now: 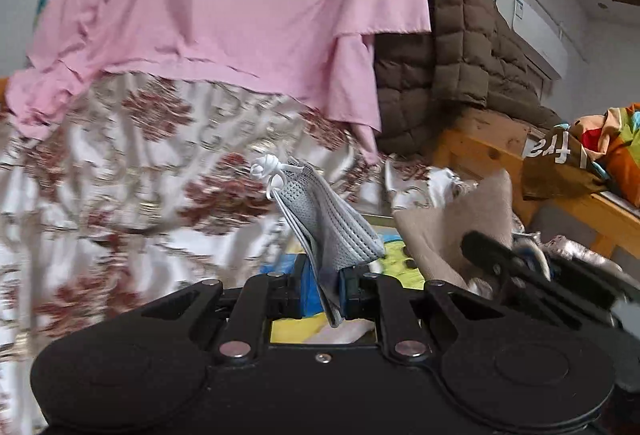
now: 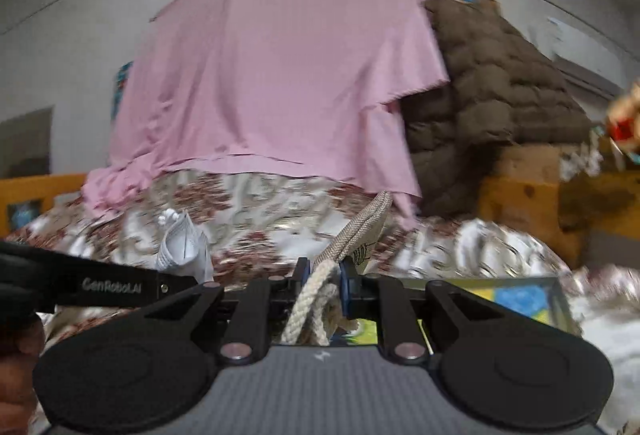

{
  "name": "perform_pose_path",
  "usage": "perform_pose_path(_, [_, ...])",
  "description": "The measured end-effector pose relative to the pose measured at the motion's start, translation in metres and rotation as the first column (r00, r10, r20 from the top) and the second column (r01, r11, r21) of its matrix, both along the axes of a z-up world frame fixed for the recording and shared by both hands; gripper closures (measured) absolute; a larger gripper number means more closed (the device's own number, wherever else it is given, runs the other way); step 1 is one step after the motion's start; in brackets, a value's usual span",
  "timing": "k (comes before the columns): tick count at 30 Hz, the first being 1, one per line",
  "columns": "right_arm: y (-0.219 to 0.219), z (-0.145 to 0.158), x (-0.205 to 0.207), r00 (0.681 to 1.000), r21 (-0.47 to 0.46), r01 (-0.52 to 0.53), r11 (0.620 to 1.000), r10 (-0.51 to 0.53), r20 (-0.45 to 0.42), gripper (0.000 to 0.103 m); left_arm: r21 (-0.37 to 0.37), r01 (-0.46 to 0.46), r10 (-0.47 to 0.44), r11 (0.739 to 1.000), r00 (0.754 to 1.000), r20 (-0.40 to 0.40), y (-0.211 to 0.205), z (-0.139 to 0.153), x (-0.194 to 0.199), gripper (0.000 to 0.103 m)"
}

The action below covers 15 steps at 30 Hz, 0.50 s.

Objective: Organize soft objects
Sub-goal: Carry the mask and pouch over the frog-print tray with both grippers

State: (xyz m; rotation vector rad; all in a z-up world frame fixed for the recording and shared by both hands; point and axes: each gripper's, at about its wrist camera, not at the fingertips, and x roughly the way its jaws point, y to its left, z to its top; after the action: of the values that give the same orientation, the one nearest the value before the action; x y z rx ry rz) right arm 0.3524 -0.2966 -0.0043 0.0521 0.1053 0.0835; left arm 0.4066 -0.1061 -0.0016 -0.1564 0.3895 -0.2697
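Note:
A folded grey mesh pouch with a knotted white cord sticks up from my left gripper, which is shut on its lower edge. In the right wrist view the same pouch shows pale at the left, at the tip of the left gripper's black arm. My right gripper is shut on a beige woven bag, and the bag's rope handles hang back between the fingers. In the left wrist view that beige bag is at the right. Both items are held above a floral bedspread.
A pink sheet hangs from a rail over the bed's far side. Right of it a brown quilted coat is draped over a wooden bed frame. A framed colourful picture lies under the grippers. Bright bedding lies far right.

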Motion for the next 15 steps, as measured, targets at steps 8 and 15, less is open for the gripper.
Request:
perform_pose_path(8, [-0.060, -0.003, 0.019, 0.995, 0.161, 0.042, 0.986, -0.027, -0.096, 0.086, 0.044, 0.092, -0.089, 0.995, 0.994, -0.069, -0.057, 0.000, 0.045, 0.088])
perform_pose_path(15, [-0.100, -0.013, 0.029, 0.979, 0.289, 0.101, 0.952, -0.043, -0.198, 0.084, 0.124, 0.159, -0.135, 0.980, 0.975, -0.178, -0.086, -0.014, 0.064, 0.087])
